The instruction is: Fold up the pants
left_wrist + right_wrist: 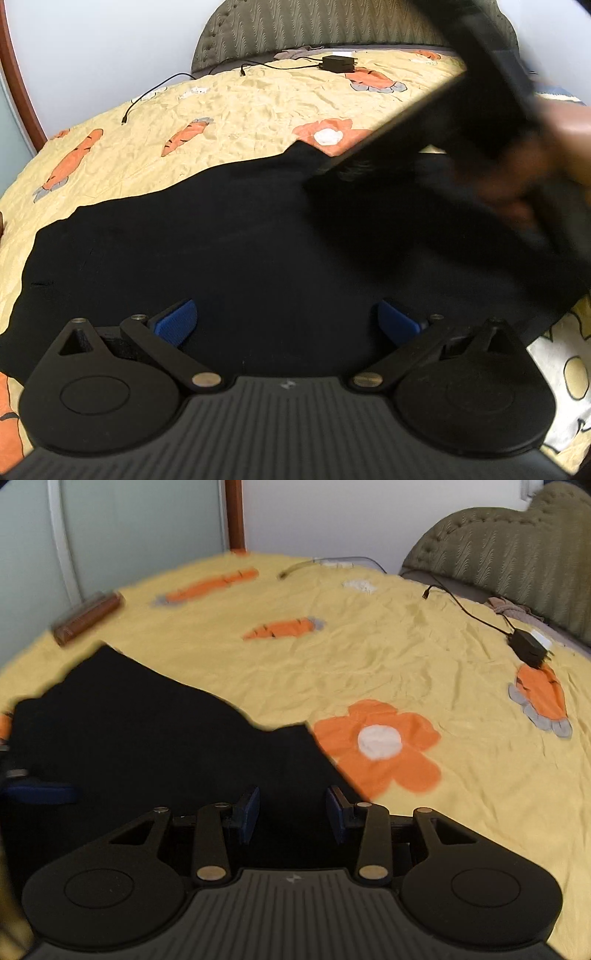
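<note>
Black pants (207, 240) lie spread on a yellow bedspread with orange carrots and flowers; they also show in the right wrist view (140, 723). My left gripper (287, 323) hovers low over the pants, its blue pads wide apart and empty. My right gripper (291, 812) is over the pants' edge beside an orange flower (380, 744), its jaws parted with nothing between them. The right tool and the hand holding it pass blurred across the upper right of the left wrist view (480, 147). A blue pad (40, 792) of the left gripper shows at the far left.
A black charger (530, 648) with its cable lies on the bedspread (369, 657) near the green padded headboard (517, 554); it also shows in the left wrist view (338, 63). A brown bar-shaped object (86, 616) lies at the bed's far left edge. A wall and a wooden post stand behind.
</note>
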